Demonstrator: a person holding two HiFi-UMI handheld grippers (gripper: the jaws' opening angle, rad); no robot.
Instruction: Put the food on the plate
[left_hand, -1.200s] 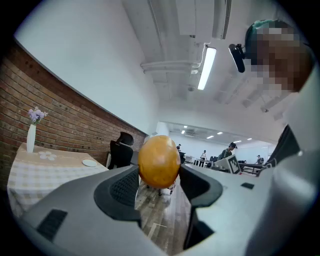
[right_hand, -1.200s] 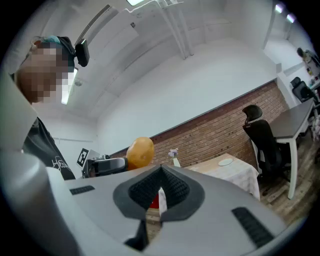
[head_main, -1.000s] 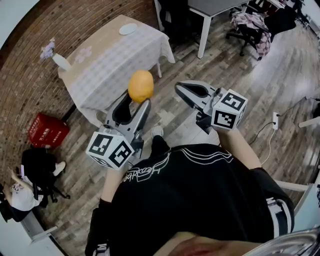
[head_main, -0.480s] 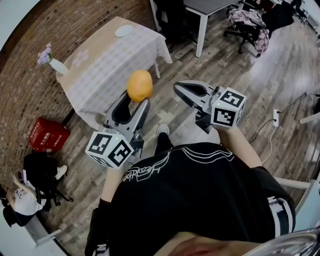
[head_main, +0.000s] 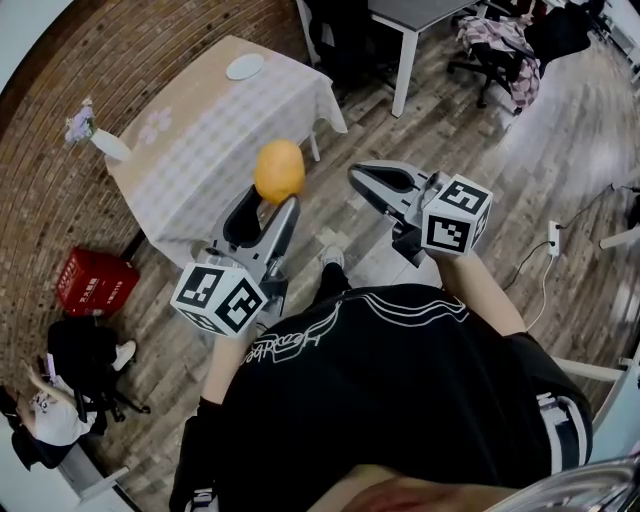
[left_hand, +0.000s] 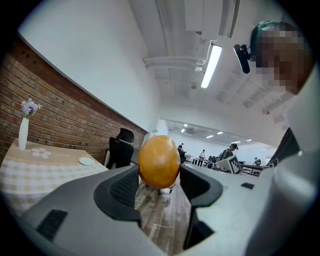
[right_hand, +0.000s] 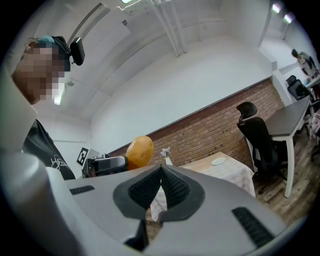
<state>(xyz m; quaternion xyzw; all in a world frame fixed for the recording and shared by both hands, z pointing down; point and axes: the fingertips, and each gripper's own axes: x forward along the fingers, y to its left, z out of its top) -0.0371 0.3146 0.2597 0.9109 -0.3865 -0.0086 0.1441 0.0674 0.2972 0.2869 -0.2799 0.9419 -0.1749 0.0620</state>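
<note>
Head view: wearer's black shirt (head_main: 380, 400) is filling the bottom of frame and hiding the floor under it; one shoe (head_main: 333, 258) is poking out just past the hem. Left gripper (head_main: 274, 201) is reaching forward, jaws spread wide and clamping the food (head_main: 280, 170), a round orange-yellow piece, kind hard to tell. Food is sitting up in the air between the fingertips, over the near corner of the table (head_main: 200, 130), covering part of the checked cloth edge. Right gripper (head_main: 356, 176) is hovering beside it, well apart from the food, jaws pressed together with nothing in them.

Left gripper view is confirming it: both pads are pressing the food's (left_hand: 159, 161) sides. Right gripper view is showing its ribbed pads (right_hand: 150, 187) meeting, and the food (right_hand: 139, 151) off to the side in the other gripper.

Farther out, plate (head_main: 245, 67) is lying on the table's far corner, small and bare as far as visible, well apart from the food. Vase (head_main: 105, 145) with flowers is standing at the opposite far corner, near the brick wall. Red crate (head_main: 95, 280) is resting on the wood floor beside the table, black backpack (head_main: 75, 345) just past it, and a seated person (head_main: 45, 420) is getting cut off by the frame edge. Black office chair (head_main: 350, 40) is standing behind the table, grey desk (head_main: 420, 15) next to it, half cropped. Clothes (head_main: 500, 45) are draping over another chair. Distant people in the left gripper view are too small to make out.
</note>
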